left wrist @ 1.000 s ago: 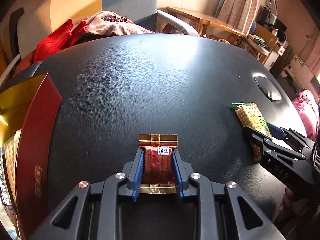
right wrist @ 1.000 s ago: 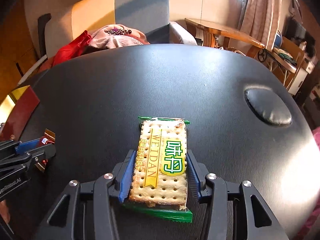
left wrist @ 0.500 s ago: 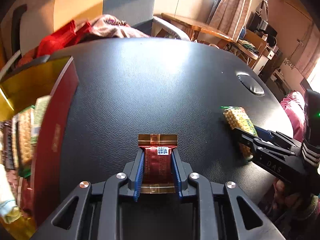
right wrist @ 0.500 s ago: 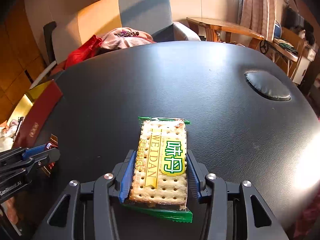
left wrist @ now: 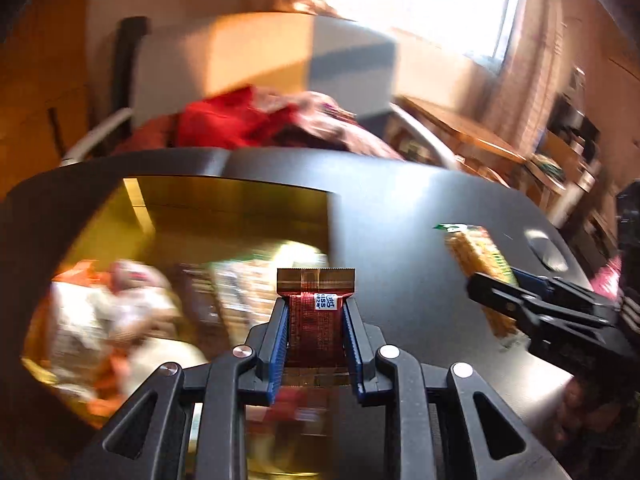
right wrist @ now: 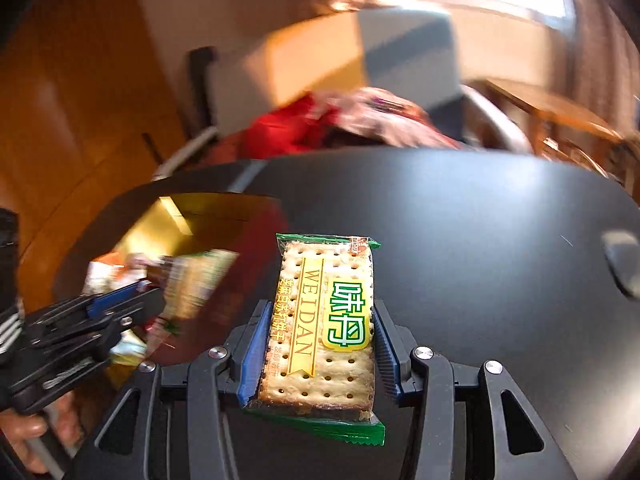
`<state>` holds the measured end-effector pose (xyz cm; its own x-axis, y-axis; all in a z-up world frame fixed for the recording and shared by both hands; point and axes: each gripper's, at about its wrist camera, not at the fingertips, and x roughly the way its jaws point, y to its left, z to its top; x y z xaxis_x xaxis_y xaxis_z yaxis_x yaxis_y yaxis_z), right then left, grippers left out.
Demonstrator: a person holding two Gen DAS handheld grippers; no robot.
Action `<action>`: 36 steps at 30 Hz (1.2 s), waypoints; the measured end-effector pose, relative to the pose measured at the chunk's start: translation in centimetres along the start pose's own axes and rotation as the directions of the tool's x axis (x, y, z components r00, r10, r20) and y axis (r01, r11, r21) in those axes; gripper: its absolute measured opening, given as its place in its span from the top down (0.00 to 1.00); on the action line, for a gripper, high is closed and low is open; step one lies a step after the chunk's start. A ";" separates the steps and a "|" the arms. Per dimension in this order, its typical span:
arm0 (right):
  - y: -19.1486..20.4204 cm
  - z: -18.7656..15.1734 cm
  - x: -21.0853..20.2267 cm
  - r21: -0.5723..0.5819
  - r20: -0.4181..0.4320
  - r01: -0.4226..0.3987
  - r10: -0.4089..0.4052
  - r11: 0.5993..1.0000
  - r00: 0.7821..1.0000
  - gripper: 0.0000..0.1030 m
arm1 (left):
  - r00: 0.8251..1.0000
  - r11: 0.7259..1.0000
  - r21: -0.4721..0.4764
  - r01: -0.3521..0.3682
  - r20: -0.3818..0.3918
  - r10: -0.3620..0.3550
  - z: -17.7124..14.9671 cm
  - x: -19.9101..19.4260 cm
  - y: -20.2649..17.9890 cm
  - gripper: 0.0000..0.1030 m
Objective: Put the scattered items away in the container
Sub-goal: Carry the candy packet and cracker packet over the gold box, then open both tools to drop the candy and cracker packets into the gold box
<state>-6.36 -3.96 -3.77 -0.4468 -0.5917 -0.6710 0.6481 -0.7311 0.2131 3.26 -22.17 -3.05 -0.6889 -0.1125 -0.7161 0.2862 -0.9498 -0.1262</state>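
My left gripper [left wrist: 315,312] is shut on a small red and gold snack packet [left wrist: 316,312] and holds it above the open red box with a gold lining [left wrist: 224,216], which holds several blurred snack packs. My right gripper [right wrist: 318,320] is shut on a green-edged cracker pack [right wrist: 324,312] and holds it above the black table, right of the box [right wrist: 192,220]. The right gripper with its pack also shows in the left wrist view [left wrist: 532,304]; the left gripper shows in the right wrist view [right wrist: 120,304] over the box.
The black round table [right wrist: 480,220] has a round recess [right wrist: 624,268] at the far right. Behind it stands a sofa with red and pink clothes [left wrist: 248,120]. A wooden side table [left wrist: 460,124] stands at the back right.
Both grippers have swung left towards the box with their packets. The left gripper, beside the box before, is now over its open inside. Both views are motion-blurred.
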 end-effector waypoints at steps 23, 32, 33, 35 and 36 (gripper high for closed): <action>11.0 2.2 10.5 -0.162 -0.182 -0.118 0.088 0.980 0.979 0.48 | 0.985 0.984 -0.050 -0.170 -0.035 0.168 0.5 3.0 9.1 0.66; 10.7 1.5 8.0 -0.152 -0.129 -0.095 0.076 0.984 0.989 0.44 | 0.984 0.980 -0.095 -0.175 0.001 0.176 -0.4 0.4 9.0 0.58; 10.7 1.4 7.7 -0.152 -0.122 -0.088 0.070 0.984 0.990 0.44 | 0.983 0.979 -0.099 -0.181 0.005 0.182 -0.7 0.0 9.0 0.57; 10.7 1.1 7.1 -0.150 -0.108 -0.082 0.066 0.985 0.992 0.43 | 0.980 0.975 -0.112 -0.193 0.016 0.196 -1.2 -0.9 9.1 0.56; 10.8 0.9 6.8 -0.151 -0.103 -0.076 0.060 0.986 0.993 0.42 | 0.979 0.973 -0.116 -0.201 0.019 0.204 -1.5 -1.3 9.1 0.55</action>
<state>-2.95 -16.20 -5.33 -0.3409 -0.5967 -0.7264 0.7656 -0.6247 0.1538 7.76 -30.22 -4.26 -0.6286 -0.3096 -0.7135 0.4940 -0.8675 -0.0588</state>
